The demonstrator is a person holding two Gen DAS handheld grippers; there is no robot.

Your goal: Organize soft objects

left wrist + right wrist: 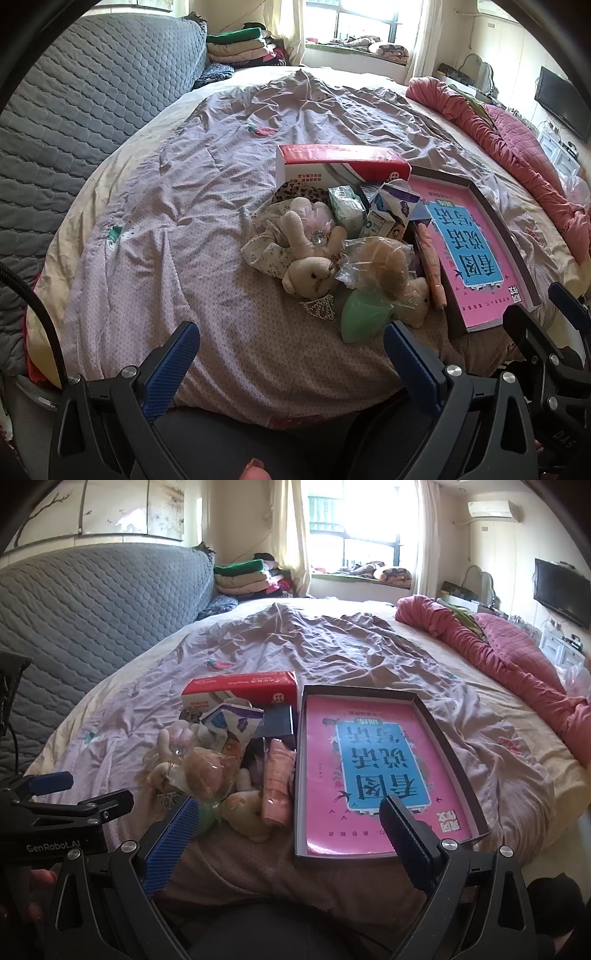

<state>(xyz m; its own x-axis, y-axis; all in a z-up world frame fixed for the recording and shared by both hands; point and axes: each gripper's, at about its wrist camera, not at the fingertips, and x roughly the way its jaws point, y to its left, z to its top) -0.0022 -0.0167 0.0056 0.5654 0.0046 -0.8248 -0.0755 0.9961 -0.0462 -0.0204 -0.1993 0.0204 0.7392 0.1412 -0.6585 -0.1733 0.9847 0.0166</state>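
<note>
L gripper (290, 352): jaws wide apart, nothing between, over near edge of bed (221, 184).
R gripper (290, 830): jaws wide apart, empty, above near edge.
Soft toys: plush rabbits (310, 254) heaped near near edge, just left of dark box tray (448, 738); count unclear, partly under crinkled plastic bag (369, 258).
Tray: holds pink book (369, 771), near corner hidden by R finger.
Red carton (332, 162): behind heap, lower part covered.
Pink roll (277, 786): betw. heap & tray, kind unclear.
</note>
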